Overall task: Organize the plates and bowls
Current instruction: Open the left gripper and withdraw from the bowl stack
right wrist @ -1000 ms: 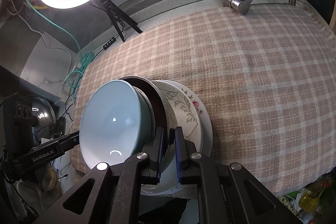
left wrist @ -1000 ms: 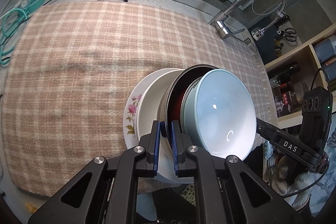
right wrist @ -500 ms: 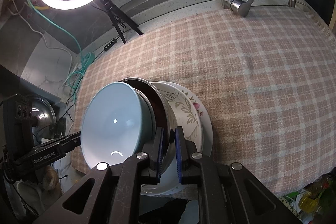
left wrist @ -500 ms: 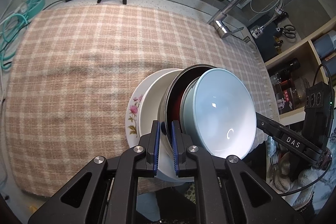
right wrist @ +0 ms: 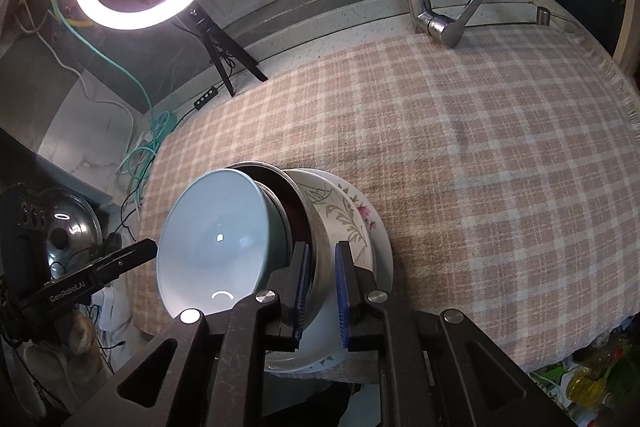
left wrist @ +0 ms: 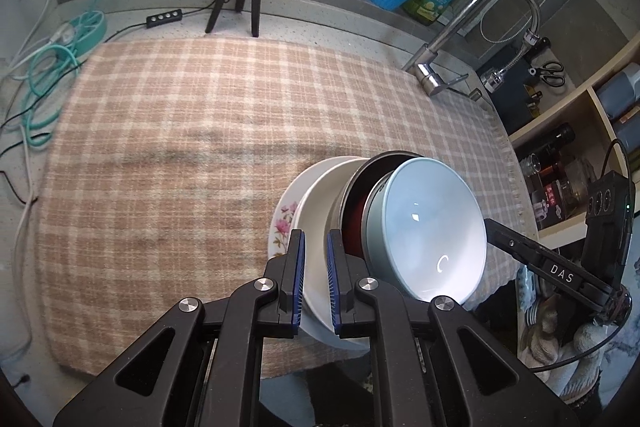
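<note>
Dish stack at near edge of checked desk cloth [left wrist: 180,155].
L tongs [left wrist: 316,281] clamp white plate [left wrist: 320,203] rim; R tongs [right wrist: 323,289] pinch steel bowl [right wrist: 316,251] wall, blue bowl [right wrist: 216,239] on top.

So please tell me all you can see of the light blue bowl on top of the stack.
The light blue bowl is glossy, like glazed ceramic, pale inside and greyer blue outside. It looks empty and clean, with bright light spots on its inside. It sits topmost, nested in a dark bowl with a metal-looking outside, above white plates. The whole stack appears tilted over the near edge of the checked cloth. In these views neither gripper touches it.
</note>
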A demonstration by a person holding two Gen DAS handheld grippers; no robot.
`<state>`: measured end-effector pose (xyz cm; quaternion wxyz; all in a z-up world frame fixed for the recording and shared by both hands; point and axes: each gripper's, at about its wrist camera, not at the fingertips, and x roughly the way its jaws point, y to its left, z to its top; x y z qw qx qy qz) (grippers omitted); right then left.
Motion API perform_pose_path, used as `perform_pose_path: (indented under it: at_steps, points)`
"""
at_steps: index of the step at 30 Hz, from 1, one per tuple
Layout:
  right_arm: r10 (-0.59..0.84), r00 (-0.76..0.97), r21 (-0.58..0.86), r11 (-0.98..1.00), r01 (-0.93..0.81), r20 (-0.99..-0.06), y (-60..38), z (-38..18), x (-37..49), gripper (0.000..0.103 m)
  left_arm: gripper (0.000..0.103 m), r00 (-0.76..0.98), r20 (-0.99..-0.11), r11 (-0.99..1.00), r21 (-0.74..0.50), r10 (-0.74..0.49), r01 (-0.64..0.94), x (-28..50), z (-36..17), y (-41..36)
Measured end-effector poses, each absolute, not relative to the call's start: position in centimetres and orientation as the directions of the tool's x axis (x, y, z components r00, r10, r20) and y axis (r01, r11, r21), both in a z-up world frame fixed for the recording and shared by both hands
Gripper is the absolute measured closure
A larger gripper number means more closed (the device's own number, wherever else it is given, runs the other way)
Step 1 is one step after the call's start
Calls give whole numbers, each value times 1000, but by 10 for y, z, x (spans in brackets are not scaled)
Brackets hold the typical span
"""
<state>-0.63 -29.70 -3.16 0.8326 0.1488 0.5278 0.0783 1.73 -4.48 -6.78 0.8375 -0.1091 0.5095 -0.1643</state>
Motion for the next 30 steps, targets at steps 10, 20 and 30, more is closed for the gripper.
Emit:
perform_pose_path:
  at_steps: [10,20,30]
  points:
    - [244,483,293,956,28,-841,-297,-20,-13,80,93,490,-801,939,-297,-344,173,8,-53,-40]
    - [191,570,232,973,0,-799,-290,0,-23,42,43,569,-764,952,-252,-305,172,0,-36,-36]
    - [179,591,237,971,21,-787,-294,3,-24,39,43,587,-758,959,-226,-284,173,-3,-32,-36]
